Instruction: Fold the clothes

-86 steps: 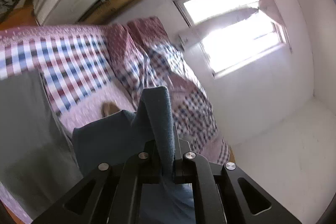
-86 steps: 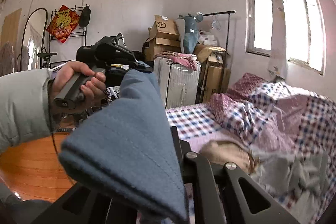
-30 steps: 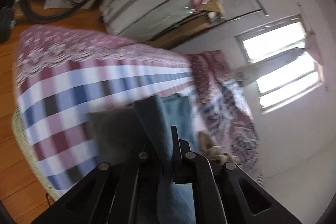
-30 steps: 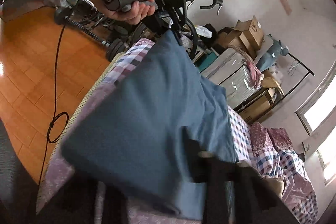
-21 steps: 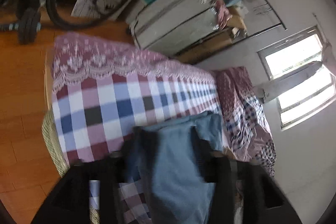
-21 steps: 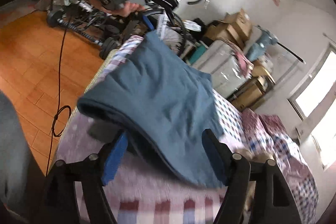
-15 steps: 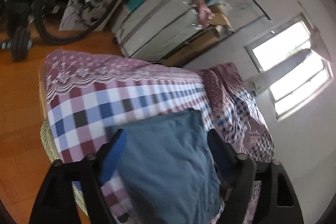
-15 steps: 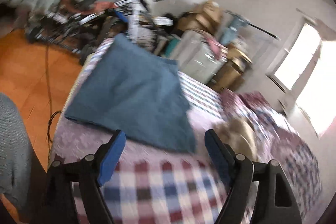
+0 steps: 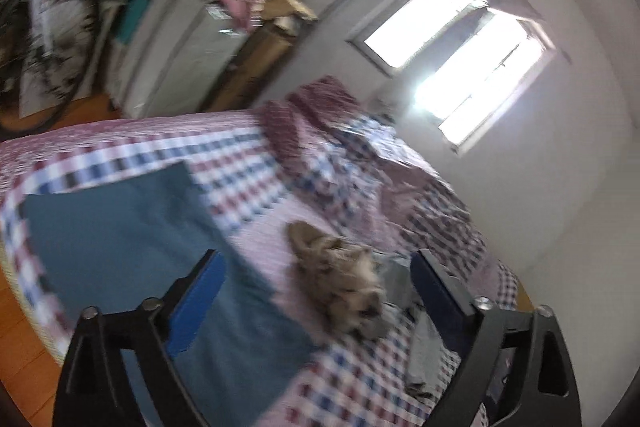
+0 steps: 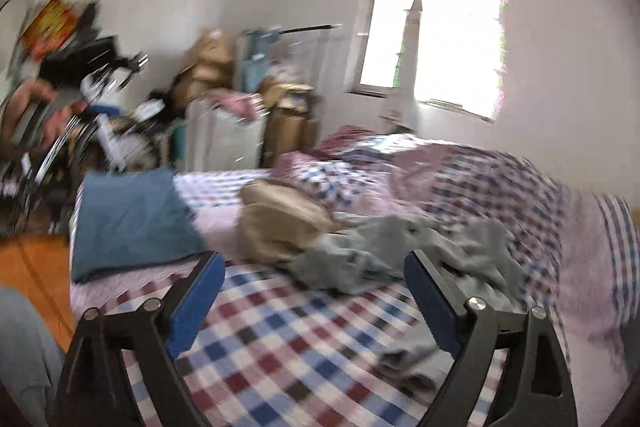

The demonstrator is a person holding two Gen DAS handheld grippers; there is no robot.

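Nearest us, our left gripper (image 9: 316, 299) hangs above the bed with its jaws opening wide, and nothing is clamped between its blue pads (image 9: 196, 303). Our right gripper (image 10: 310, 301) is likewise opening, its jaws spread and bare over the checked bedspread (image 10: 280, 347). Just beyond the left gripper lies the folded blue garment (image 9: 132, 239), flat on the bedspread at the bed's near corner; from the right wrist view it sits left of centre (image 10: 132, 223). Beside it rests a crumpled tan garment (image 10: 280, 219), touching a rumpled grey garment (image 10: 400, 251) to its right. Farther back we see a heaped checked quilt (image 10: 460, 175), then stacked cardboard boxes (image 10: 208, 63), and the bright window (image 10: 448, 43) on the far wall.
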